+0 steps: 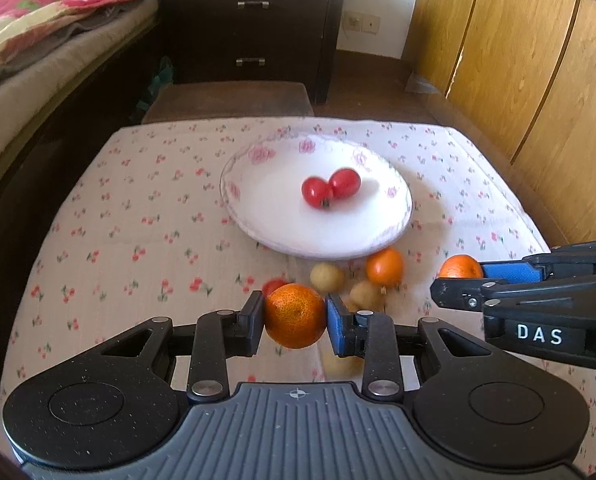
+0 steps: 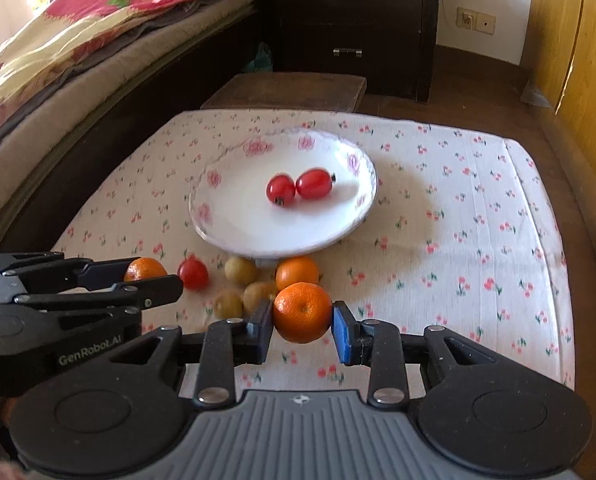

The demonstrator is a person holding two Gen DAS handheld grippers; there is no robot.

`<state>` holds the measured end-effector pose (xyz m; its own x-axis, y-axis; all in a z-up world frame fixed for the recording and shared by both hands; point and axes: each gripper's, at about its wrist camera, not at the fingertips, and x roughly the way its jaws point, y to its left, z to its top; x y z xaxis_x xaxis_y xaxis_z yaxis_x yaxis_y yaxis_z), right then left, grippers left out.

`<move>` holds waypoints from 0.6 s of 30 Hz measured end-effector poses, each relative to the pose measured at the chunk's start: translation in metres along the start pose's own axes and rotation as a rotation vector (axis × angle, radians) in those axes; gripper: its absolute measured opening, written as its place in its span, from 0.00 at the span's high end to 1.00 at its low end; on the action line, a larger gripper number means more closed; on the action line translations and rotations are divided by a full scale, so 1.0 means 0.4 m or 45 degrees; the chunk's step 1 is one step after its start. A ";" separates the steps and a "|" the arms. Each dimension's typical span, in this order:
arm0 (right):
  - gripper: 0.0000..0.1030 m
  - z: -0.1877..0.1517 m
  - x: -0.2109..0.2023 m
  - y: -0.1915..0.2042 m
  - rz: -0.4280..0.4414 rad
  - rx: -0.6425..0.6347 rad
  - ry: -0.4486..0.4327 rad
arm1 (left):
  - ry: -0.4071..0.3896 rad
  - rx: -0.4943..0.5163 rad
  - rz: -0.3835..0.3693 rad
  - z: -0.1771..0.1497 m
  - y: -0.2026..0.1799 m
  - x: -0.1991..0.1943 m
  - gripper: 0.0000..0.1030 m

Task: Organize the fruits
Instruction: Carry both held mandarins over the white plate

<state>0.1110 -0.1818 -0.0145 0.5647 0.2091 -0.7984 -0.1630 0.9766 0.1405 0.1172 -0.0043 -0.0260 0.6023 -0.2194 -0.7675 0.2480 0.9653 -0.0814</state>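
A cherry-print tablecloth [image 1: 138,208] fills mid-frame; the floral plate [image 1: 258,224] at centre holds two cherry tomatoes [image 1: 330,186]. Low in frame, the left gripper [image 1: 296,316] and right gripper [image 2: 302,314] each clamp a mandarin [image 1: 296,316] [image 2: 302,312].

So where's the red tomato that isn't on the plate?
The loose tomato lies on the flowered cloth in front of the plate, left in the right wrist view, between the left tongs and a small yellow fruit.
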 end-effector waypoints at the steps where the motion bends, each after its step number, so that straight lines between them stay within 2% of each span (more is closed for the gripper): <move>1: 0.68 0.008 0.004 -0.001 0.003 0.004 -0.003 | -0.005 0.001 0.001 0.008 -0.001 0.003 0.61; 8: 0.68 0.068 0.038 -0.019 -0.006 0.021 -0.022 | -0.025 0.004 0.009 0.069 -0.004 0.038 0.61; 18: 0.68 0.123 0.109 -0.038 -0.008 0.024 -0.004 | 0.009 -0.023 0.029 0.120 0.007 0.113 0.61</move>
<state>0.1778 -0.1849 -0.0227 0.5680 0.2032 -0.7976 -0.1441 0.9786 0.1467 0.1816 -0.0182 -0.0306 0.6020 -0.1963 -0.7740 0.2206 0.9725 -0.0750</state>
